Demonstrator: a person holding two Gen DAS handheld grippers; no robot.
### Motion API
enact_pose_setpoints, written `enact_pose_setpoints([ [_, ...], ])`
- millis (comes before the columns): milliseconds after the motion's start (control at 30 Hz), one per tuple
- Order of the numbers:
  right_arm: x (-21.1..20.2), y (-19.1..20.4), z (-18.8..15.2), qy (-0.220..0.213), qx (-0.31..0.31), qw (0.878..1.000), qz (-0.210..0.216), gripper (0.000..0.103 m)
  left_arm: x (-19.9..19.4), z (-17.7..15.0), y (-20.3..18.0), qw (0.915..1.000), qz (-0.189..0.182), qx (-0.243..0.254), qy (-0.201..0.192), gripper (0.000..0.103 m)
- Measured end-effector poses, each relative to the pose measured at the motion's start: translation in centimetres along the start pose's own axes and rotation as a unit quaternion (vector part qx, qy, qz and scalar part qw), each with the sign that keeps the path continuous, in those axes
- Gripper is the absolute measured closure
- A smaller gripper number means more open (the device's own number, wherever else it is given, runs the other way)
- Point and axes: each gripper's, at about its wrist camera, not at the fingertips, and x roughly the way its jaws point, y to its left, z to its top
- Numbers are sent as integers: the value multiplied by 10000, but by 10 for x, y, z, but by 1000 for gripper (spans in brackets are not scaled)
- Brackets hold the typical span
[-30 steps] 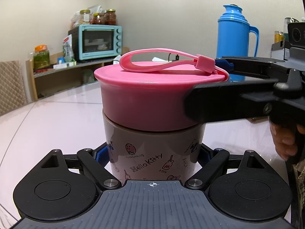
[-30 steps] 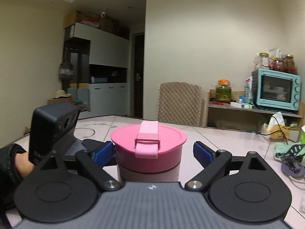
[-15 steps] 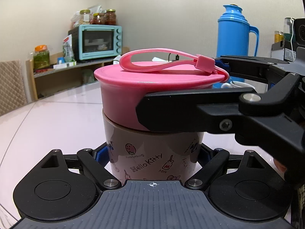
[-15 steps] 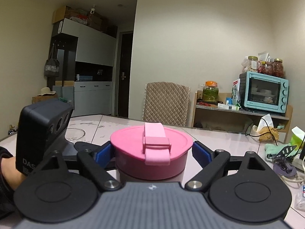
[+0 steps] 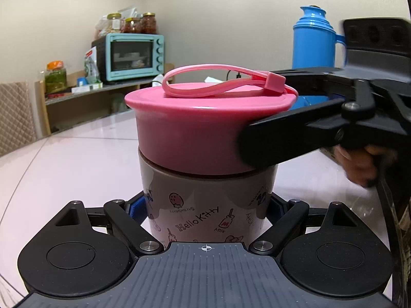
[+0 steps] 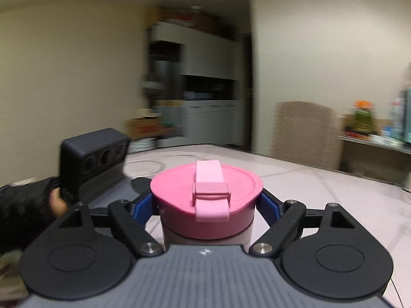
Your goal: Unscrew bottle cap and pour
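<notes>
L claw (image 5: 208,205) grips bottle (image 5: 205,205), R claw (image 6: 206,202) clamps cap (image 6: 205,195)

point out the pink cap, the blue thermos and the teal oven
pink cap (image 5: 190,143), left wrist view, on its front side wall
blue thermos (image 5: 314,43), left wrist view, on its body
teal oven (image 5: 131,55), left wrist view, on its glass door

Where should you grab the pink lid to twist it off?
Grab the pink lid by its smooth round side wall, coming in level from the side, fingers on opposite sides. The floppy strap on top looks poor for twisting.
</notes>
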Motion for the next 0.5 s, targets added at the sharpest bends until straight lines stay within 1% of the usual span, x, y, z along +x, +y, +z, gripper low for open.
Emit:
enact_pose_setpoints([
  [33, -1, -9, 1, 31, 41, 9998, 200, 19, 0, 0, 0, 10000, 5, 5, 1, 12],
  [100, 0, -8, 5, 109, 99, 9997, 190, 18, -1, 0, 1, 10000, -6, -20, -3, 12],
  [167, 0, 5, 6, 84, 49, 9999, -142, 12, -1, -1, 1, 10000, -10, -25, -4, 12],
  [267, -1, 23, 6, 66, -4, 9978, -655, 12, -1, -1, 0, 10000, -6, -20, -4, 12],
  [367, -2, 44, 5, 1, 57, 9928, -1198, 12, 1, 0, -3, 10000, 1, -7, 1, 12],
  [500, 0, 57, 4, -103, 309, 9860, -1636, 12, 1, -1, -2, 10000, -1, -11, -1, 12],
])
